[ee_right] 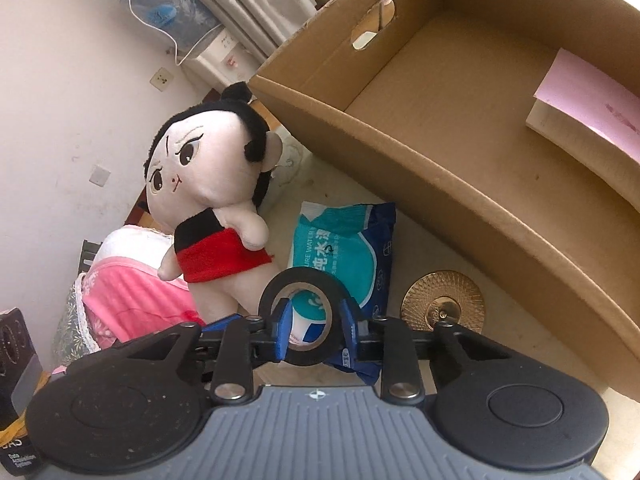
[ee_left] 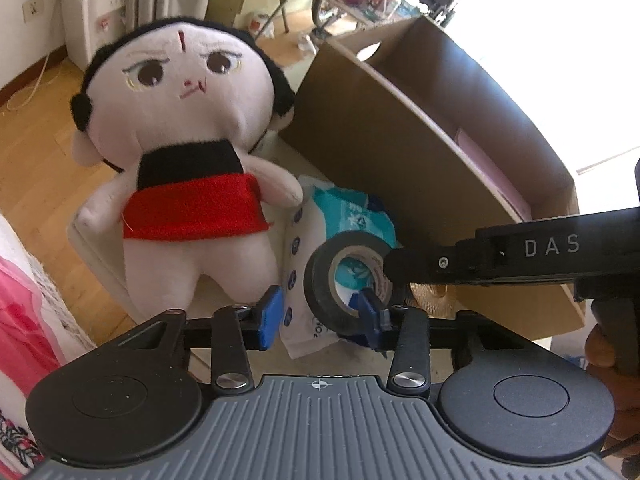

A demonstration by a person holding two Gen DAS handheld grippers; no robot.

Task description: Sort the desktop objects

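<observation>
The tape (ee_right: 304, 316) — a black roll standing on edge — sits over the wipes pack (ee_right: 344, 252) on the table (ee_right: 420, 240). The right gripper (ee_right: 314, 330) is clenched on it: one blue pad inside the core, the other on the outer face, pinching the roll's wall. In the left view the same roll (ee_left: 320, 284) has the right gripper's black finger (ee_left: 420, 262) reaching in from the right. The left gripper (ee_left: 324, 314) also grips the tape — one blue pad (ee_left: 372, 312) sits inside the core, the other (ee_left: 270, 316) against the roll's outer left side.

Just beside the pack stands a plush doll (ee_left: 192, 168) in a red skirt. A gold disc (ee_right: 442, 306) lies between the pack and the cardboard box (ee_right: 460, 184). Inside the box lies a pink-covered pad (ee_right: 588, 104). A pink cloth (ee_right: 132, 296) lies beyond the doll.
</observation>
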